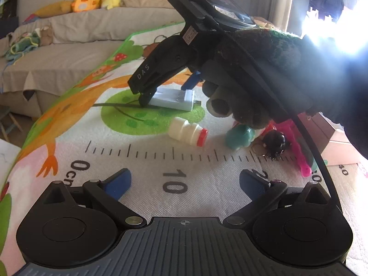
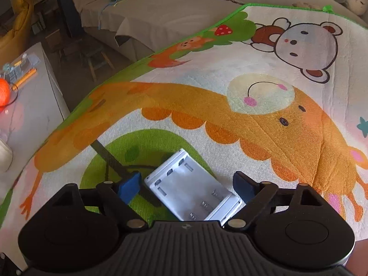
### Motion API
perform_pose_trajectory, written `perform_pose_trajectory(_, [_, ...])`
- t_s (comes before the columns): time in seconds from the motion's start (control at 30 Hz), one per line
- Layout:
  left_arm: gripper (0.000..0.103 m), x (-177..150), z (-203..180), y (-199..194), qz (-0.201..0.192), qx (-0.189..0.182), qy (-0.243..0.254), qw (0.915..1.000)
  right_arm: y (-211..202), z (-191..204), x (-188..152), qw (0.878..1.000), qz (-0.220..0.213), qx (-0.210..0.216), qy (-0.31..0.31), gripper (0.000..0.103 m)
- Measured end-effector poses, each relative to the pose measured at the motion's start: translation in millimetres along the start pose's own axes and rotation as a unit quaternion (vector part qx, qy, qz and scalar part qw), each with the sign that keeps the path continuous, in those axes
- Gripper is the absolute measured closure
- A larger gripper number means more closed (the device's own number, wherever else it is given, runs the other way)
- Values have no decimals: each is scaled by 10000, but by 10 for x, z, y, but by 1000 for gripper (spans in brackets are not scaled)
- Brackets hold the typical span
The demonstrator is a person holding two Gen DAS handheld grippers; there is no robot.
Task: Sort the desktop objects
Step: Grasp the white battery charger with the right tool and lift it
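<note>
- Nearest the lens in the left wrist view: left gripper (image 1: 184, 181), blue pads spread wide over the printed ruler on the play mat (image 1: 142, 158), nothing between them.
- Centre frame: white bottle (image 1: 187, 134) with red cap, lying on its side.
- Right of it: teal figure (image 1: 239, 136), black keychain toy (image 1: 274, 141), pink toy (image 1: 300, 158), close together.
- Above centre: right gripper (image 1: 169, 92) in a gloved hand (image 1: 248, 73), tips down at the white battery case (image 1: 172, 97) on the green patch.
- Right wrist view, bottom centre: right gripper (image 2: 186, 186) released, pads either side of the battery case (image 2: 191, 193), not pressing; case flat on the mat, open side up.
- Upper left: sofa (image 1: 76, 34) with plush toys.
</note>
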State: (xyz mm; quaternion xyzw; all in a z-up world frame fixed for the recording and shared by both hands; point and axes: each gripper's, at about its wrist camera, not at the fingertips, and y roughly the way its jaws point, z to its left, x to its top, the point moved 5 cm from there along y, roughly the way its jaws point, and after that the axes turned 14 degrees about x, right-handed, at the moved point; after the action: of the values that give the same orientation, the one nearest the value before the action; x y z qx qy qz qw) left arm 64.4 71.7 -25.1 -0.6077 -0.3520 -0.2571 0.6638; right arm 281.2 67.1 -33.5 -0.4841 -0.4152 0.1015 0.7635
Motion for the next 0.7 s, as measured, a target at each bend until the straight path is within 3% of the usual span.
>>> perform_pose_trajectory(0.07, [0, 4, -4, -2, -3, 5, 8, 10000, -74, 91, -67, 9997, 9, 37, -237, 39])
perform_pose_trajectory(0.1, [0, 4, -6, -4, -3, 8, 12, 10000, -120, 138, -102, 9995, 44, 100, -294, 54])
perform_pose_trajectory(0.3, [0, -21, -21, -46, -4, 29, 67, 10000, -439, 307, -425, 9984, 105, -153, -527, 56])
perform_pose_trajectory(0.53, [0, -78, -122, -173, -208, -168, 407, 9988, -1682, 297, -822, 9938, -1046, 364, 134, 56])
perform_pose_trajectory(0.7, [0, 34, -324, -177, -512, -125, 748, 9958, -2331, 315, -1512, 9904, -1366, -97, 181, 56])
